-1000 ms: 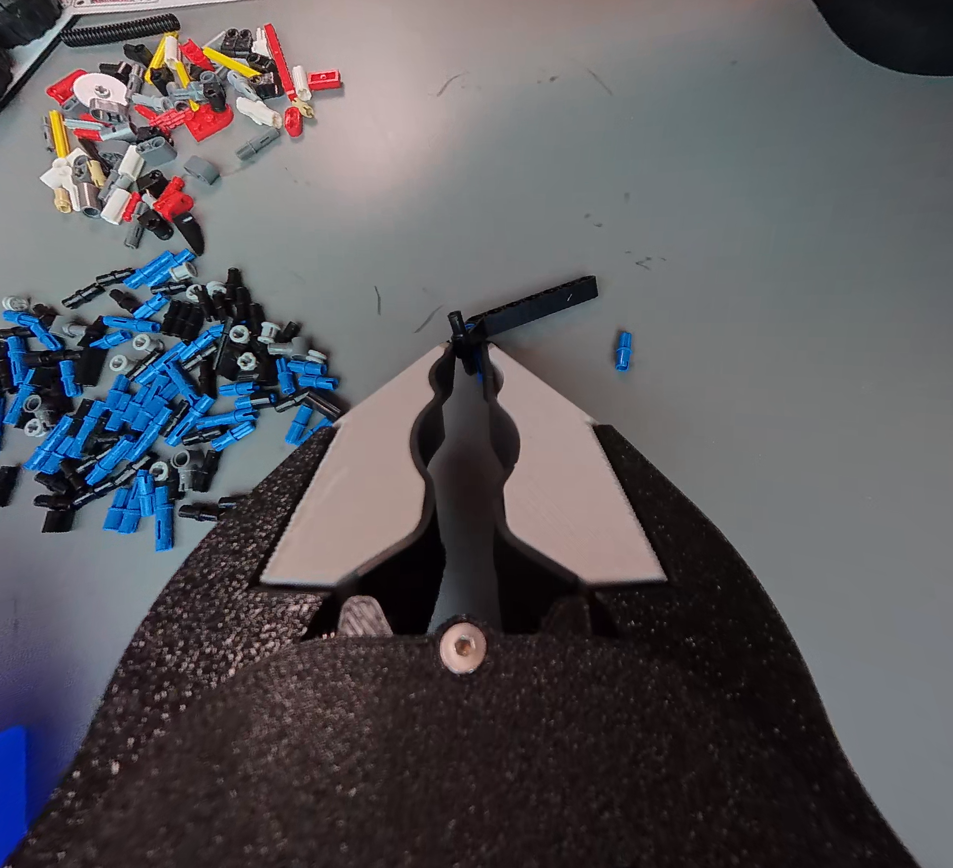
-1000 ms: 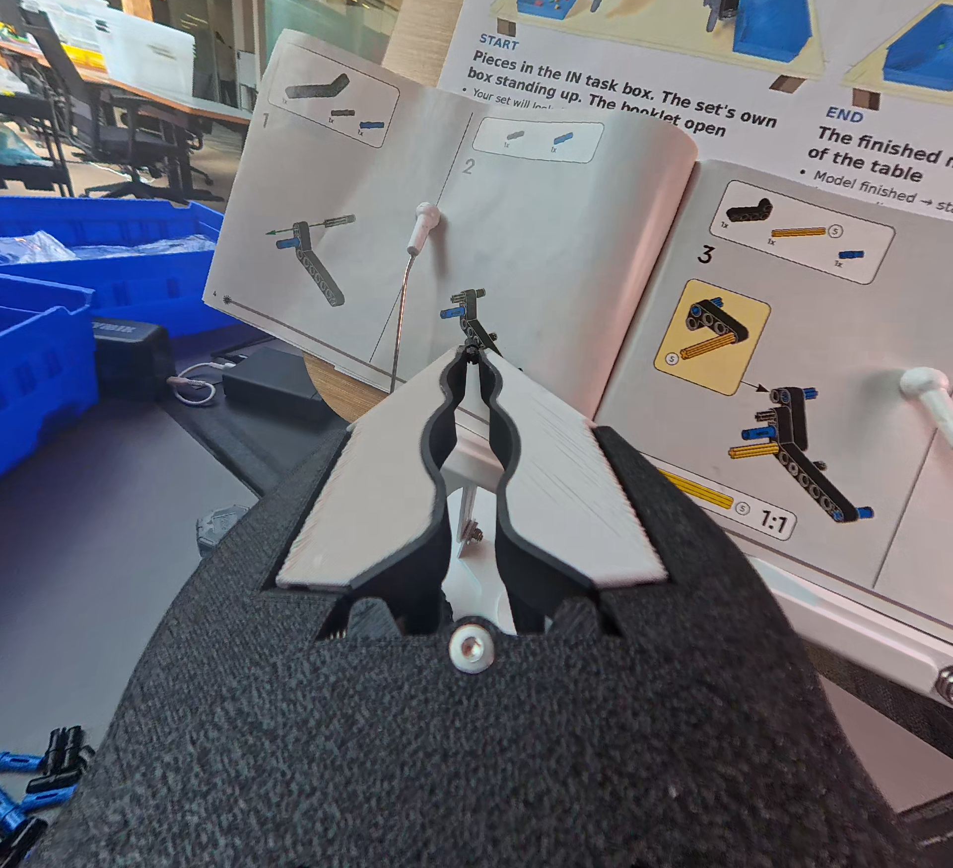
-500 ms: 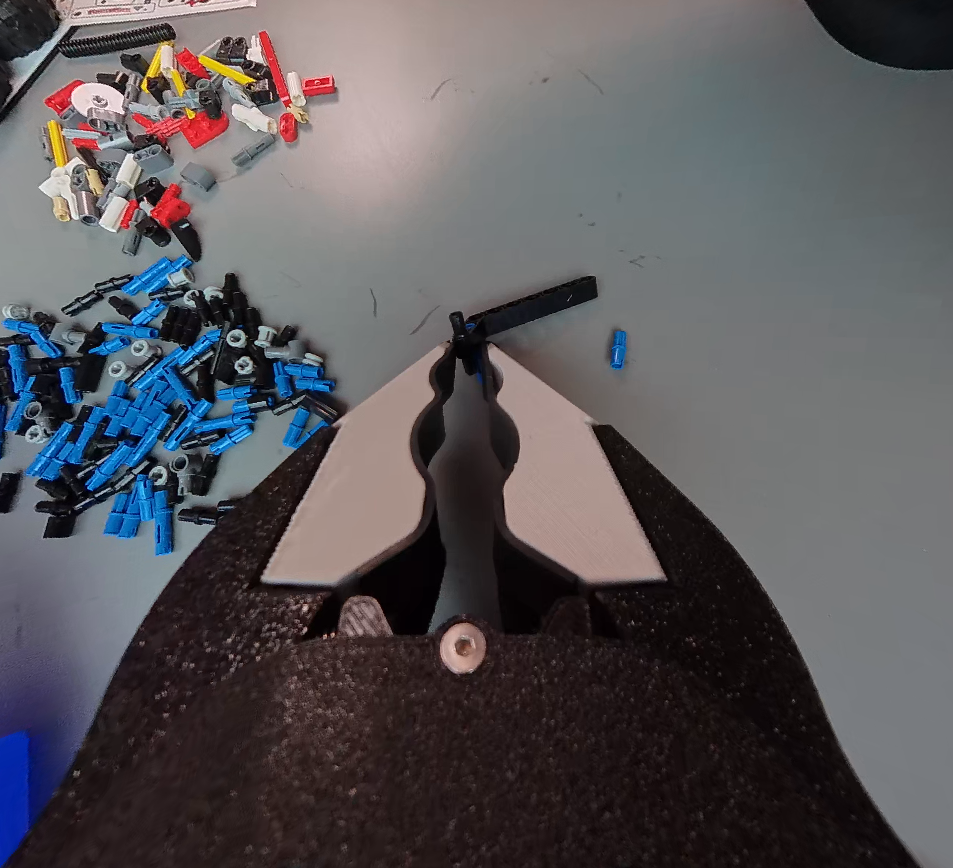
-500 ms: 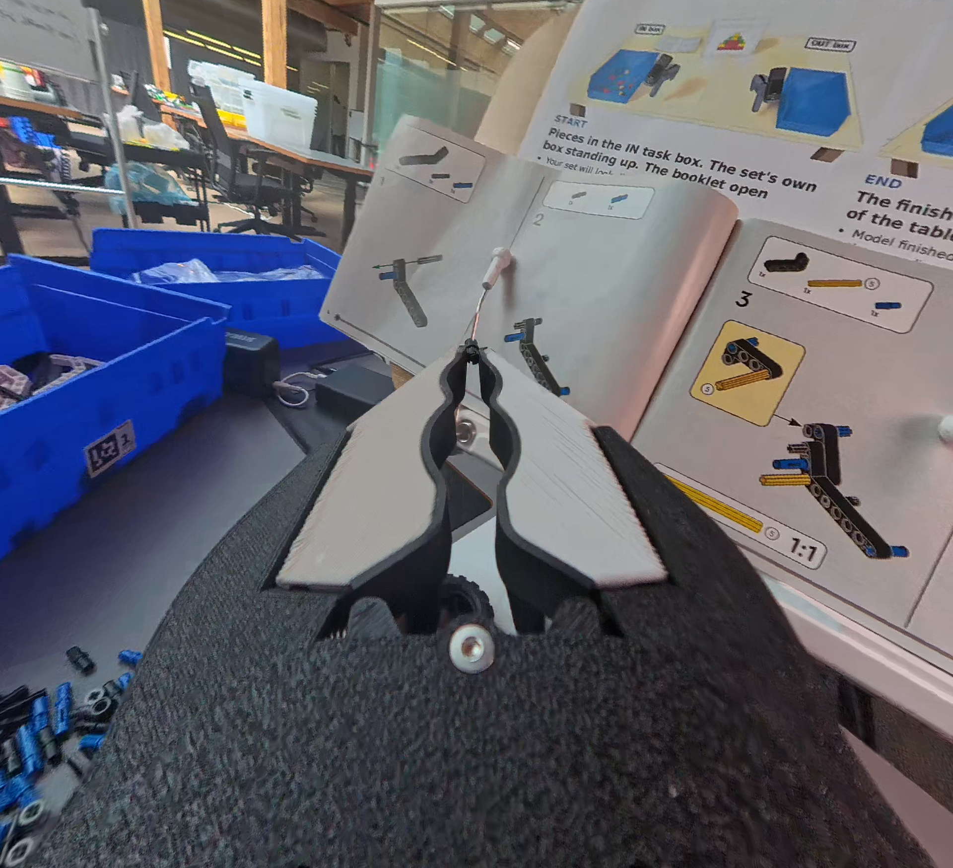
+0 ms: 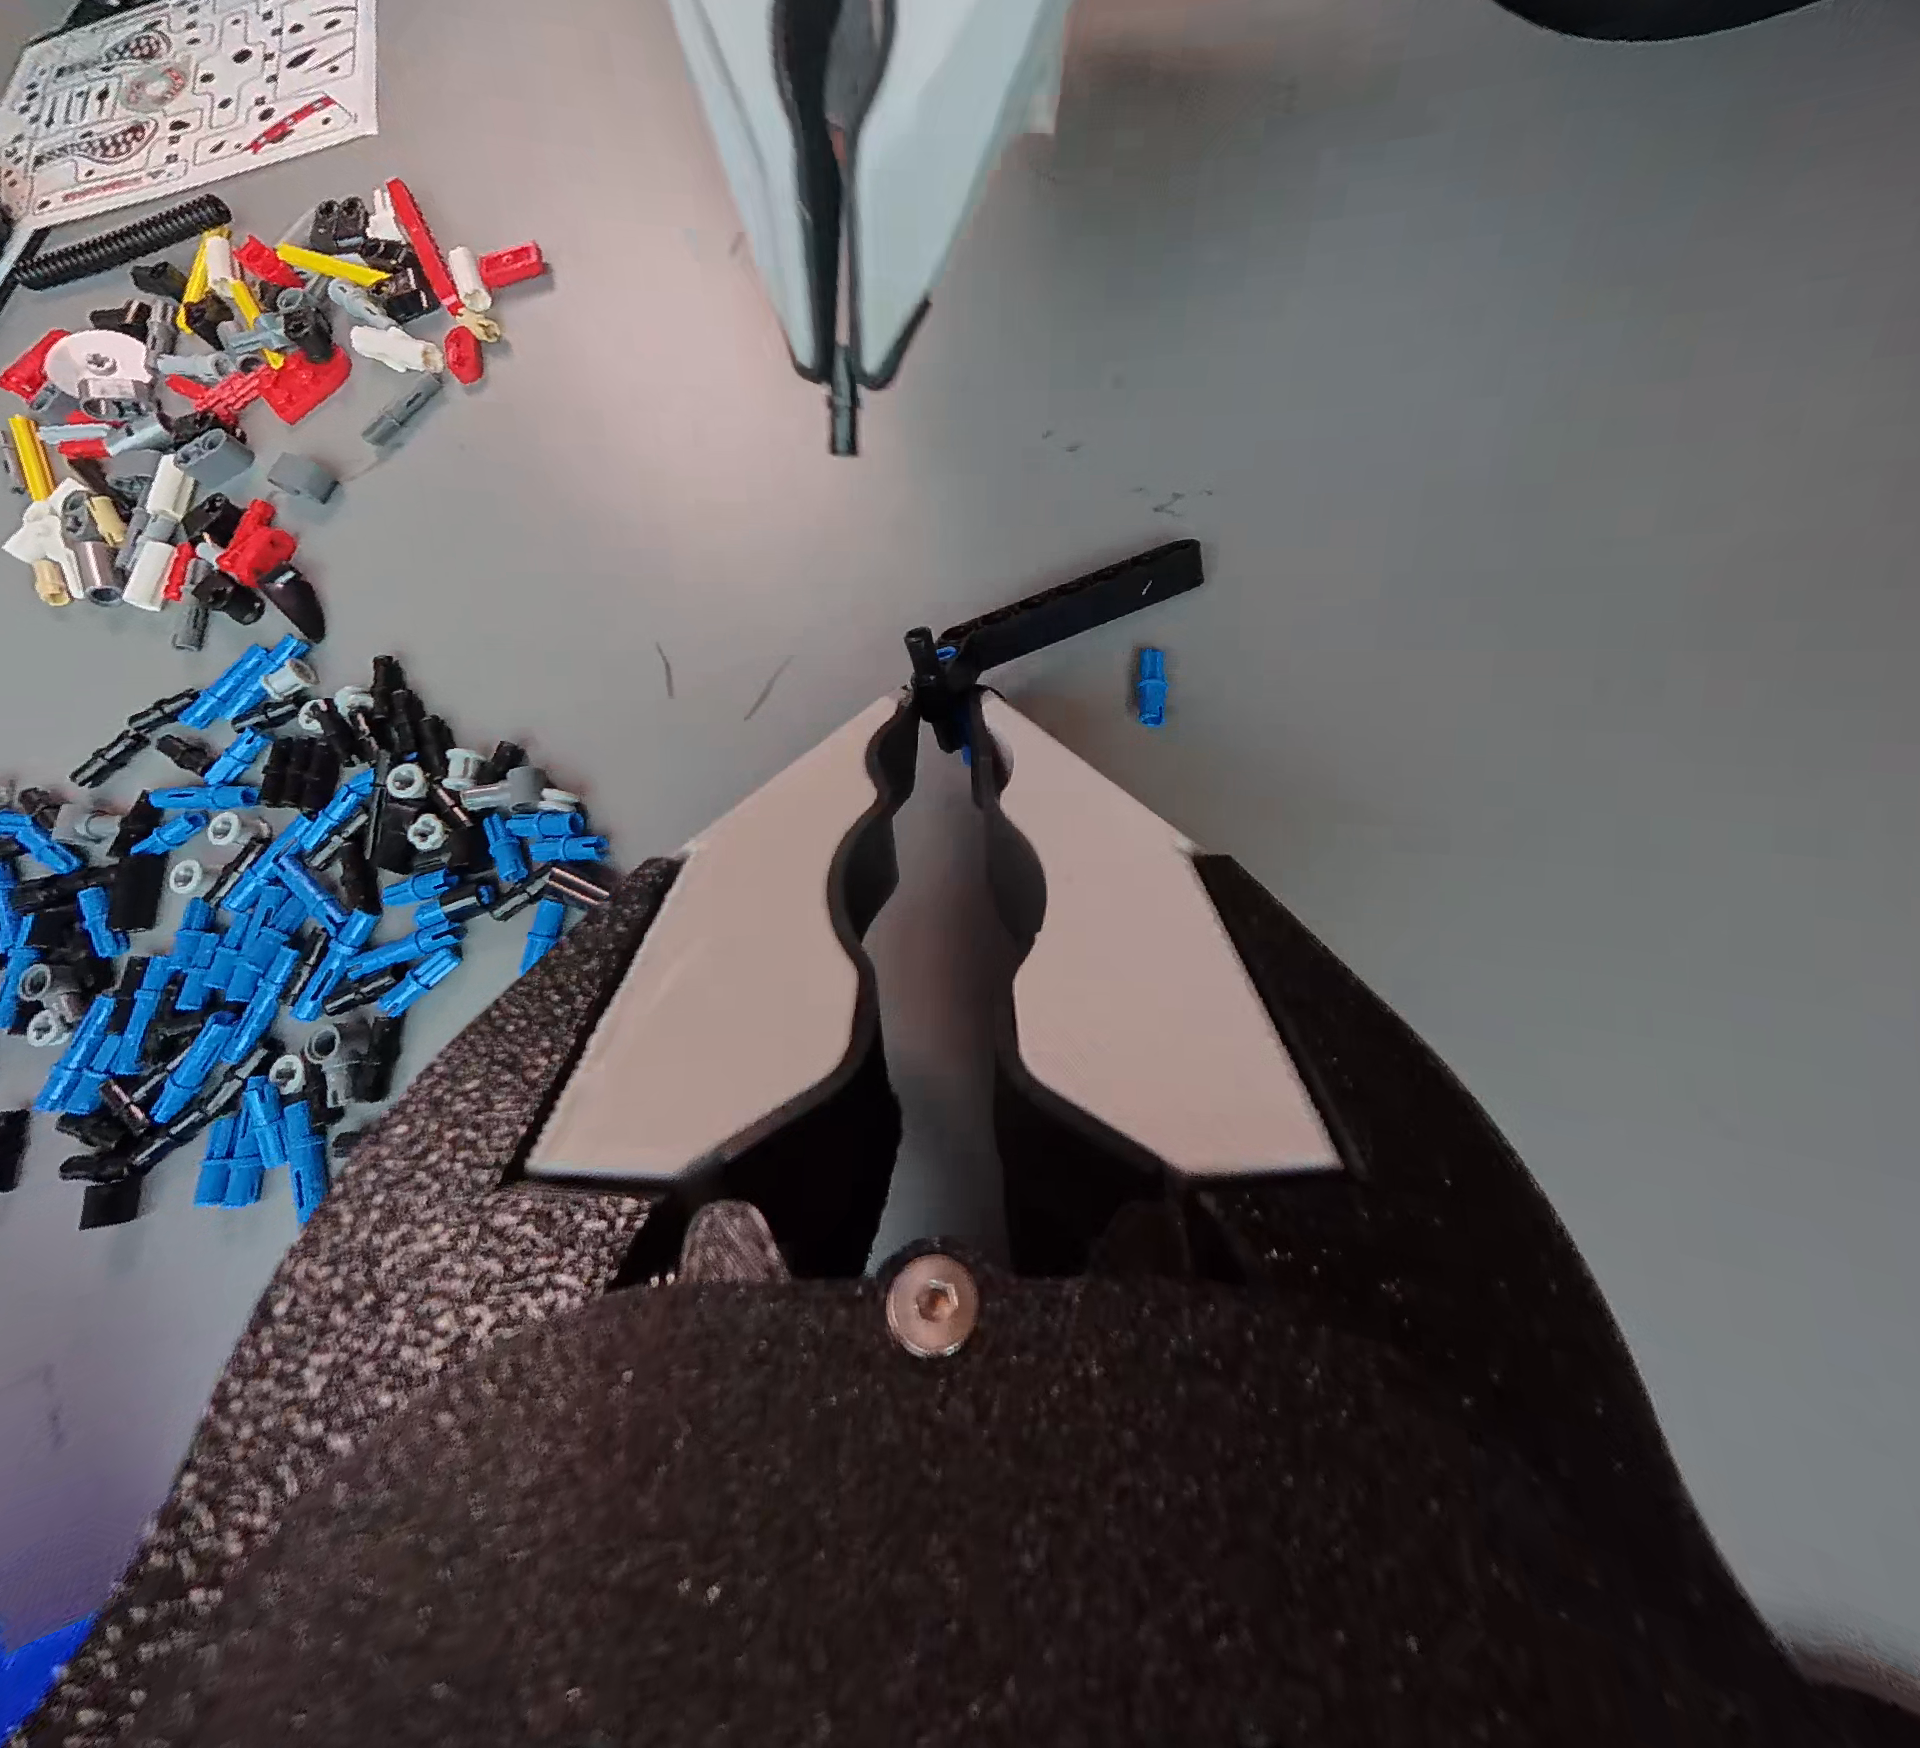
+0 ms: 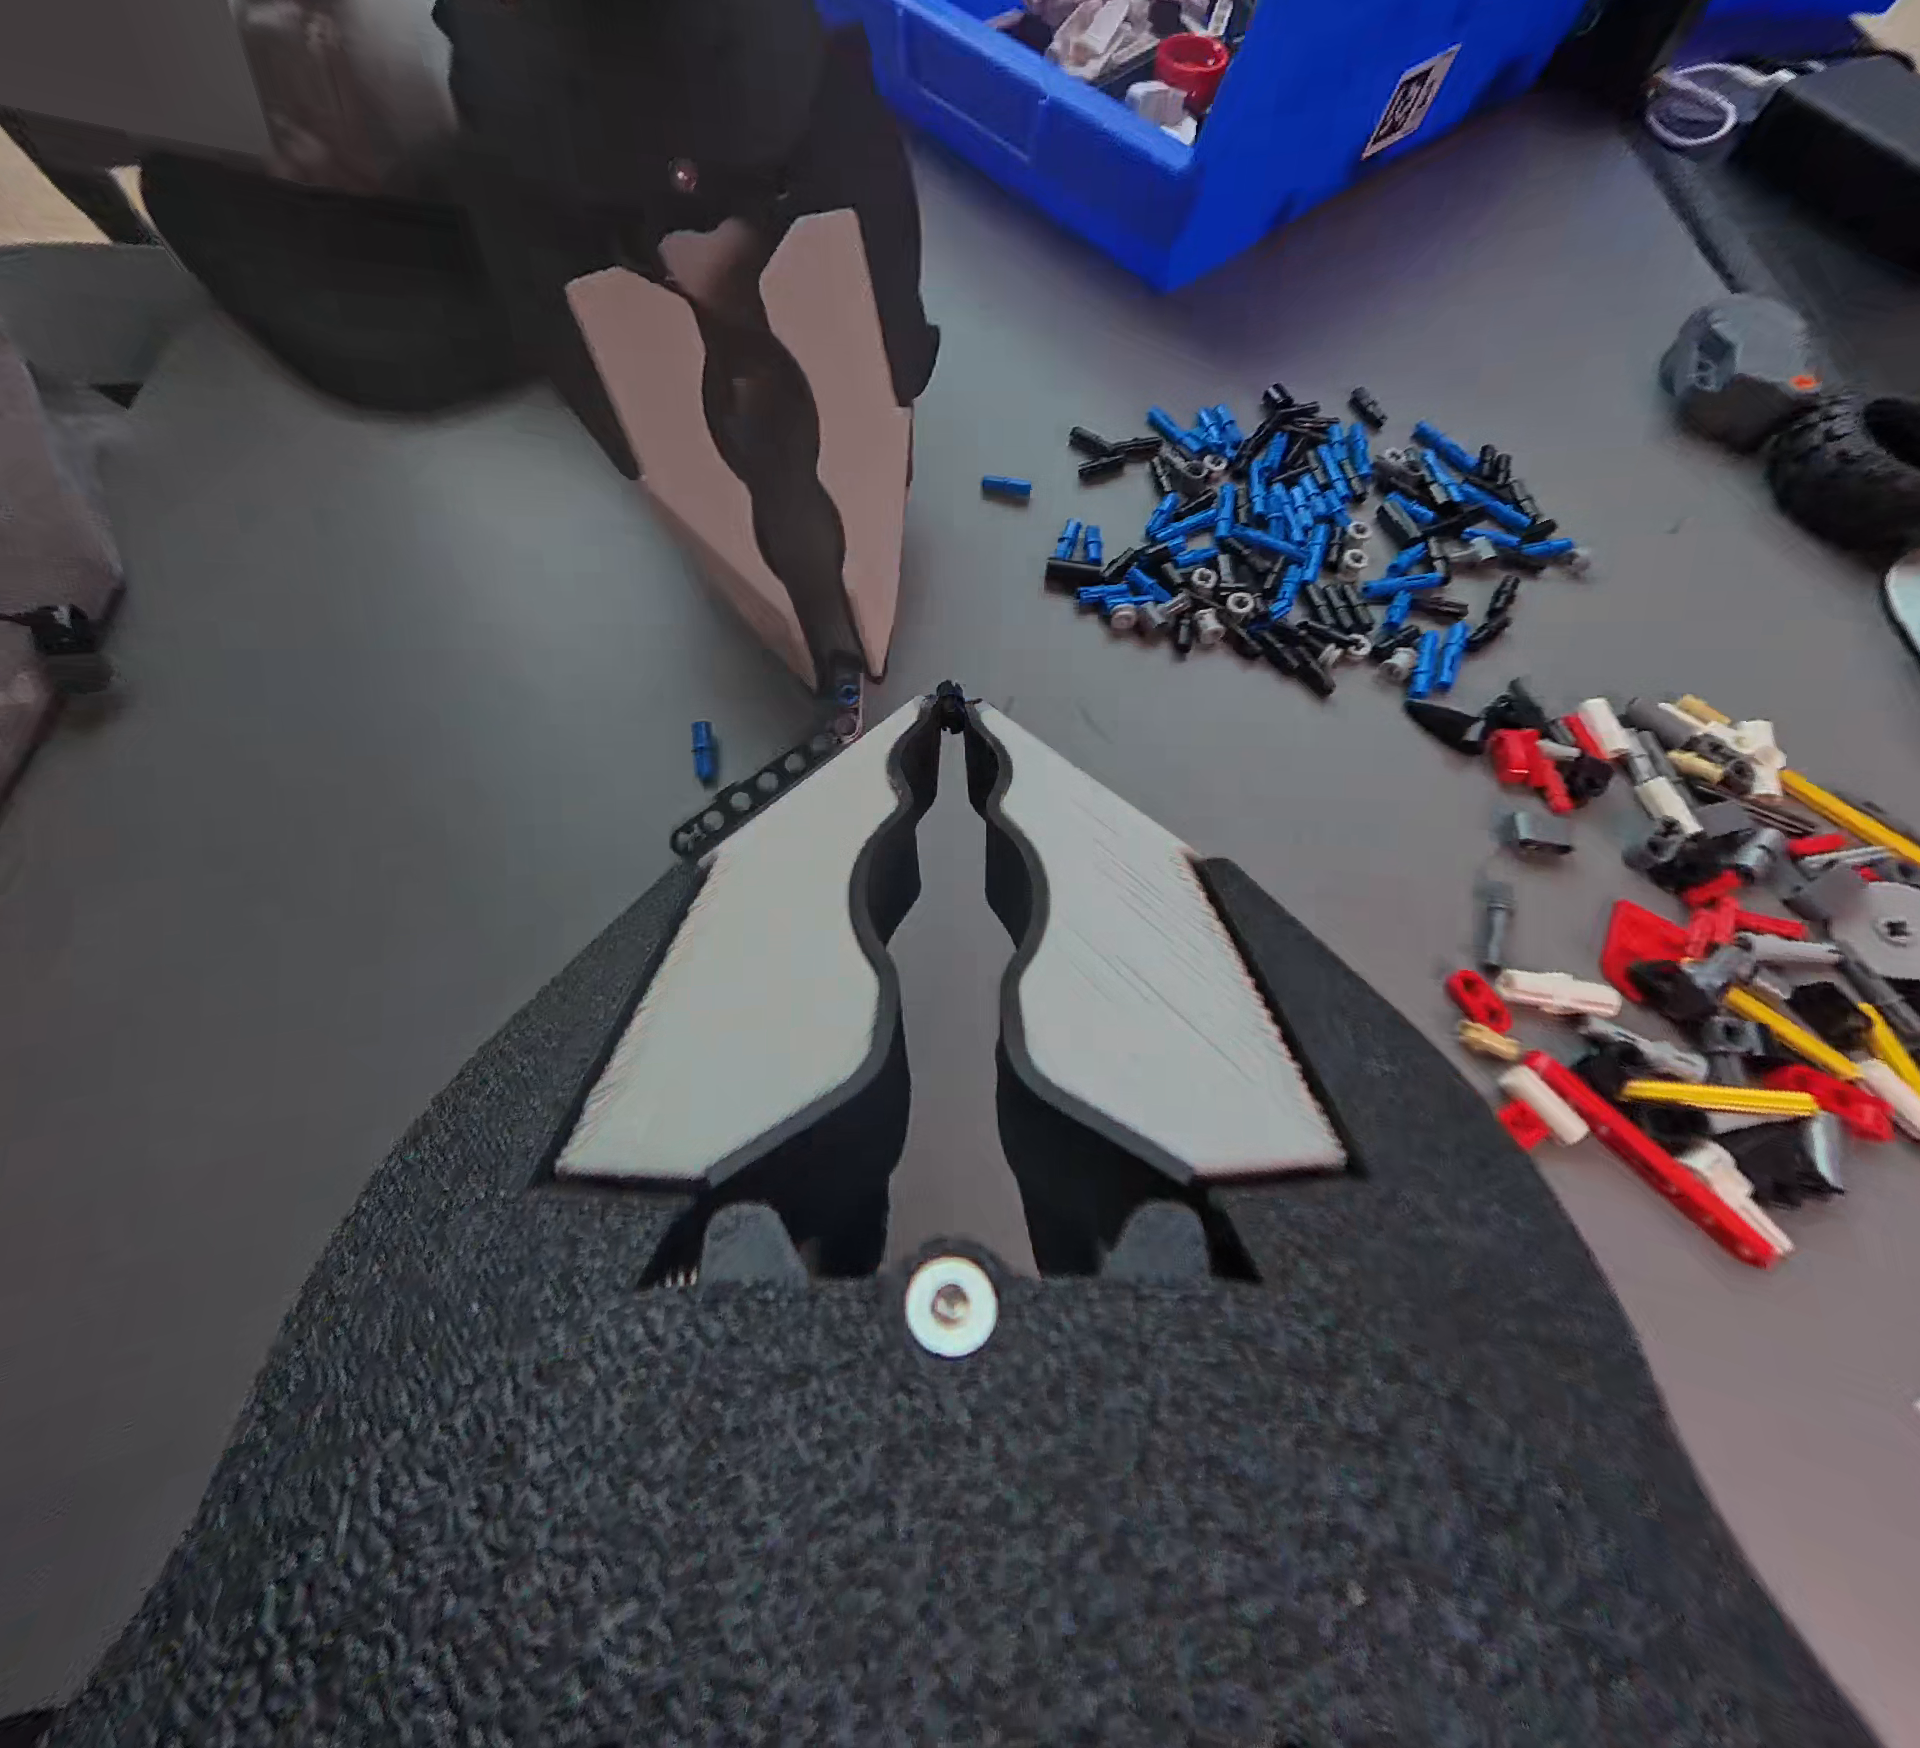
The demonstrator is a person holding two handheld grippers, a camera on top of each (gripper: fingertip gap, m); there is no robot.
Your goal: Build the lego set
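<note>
Left gripper (image 5: pixel 943 711) is clamped on the bent end of the black beam (image 5: pixel 1081 602), rest of it lying on the grey table (image 5: pixel 1455 451). Right gripper (image 6: pixel 948 706) pinches a small black pin (image 5: pixel 844 415) just ahead of it. Blue bin (image 6: pixel 1299 88) beyond holds mixed pieces; bare table to the beam's side.

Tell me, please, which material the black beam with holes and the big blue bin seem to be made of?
Black beam: likely hard moulded plastic, semi-gloss; its edge catches a little light.
Blue bin: probably rigid moulded plastic, smooth and slightly shiny, with ribbed walls.
</note>
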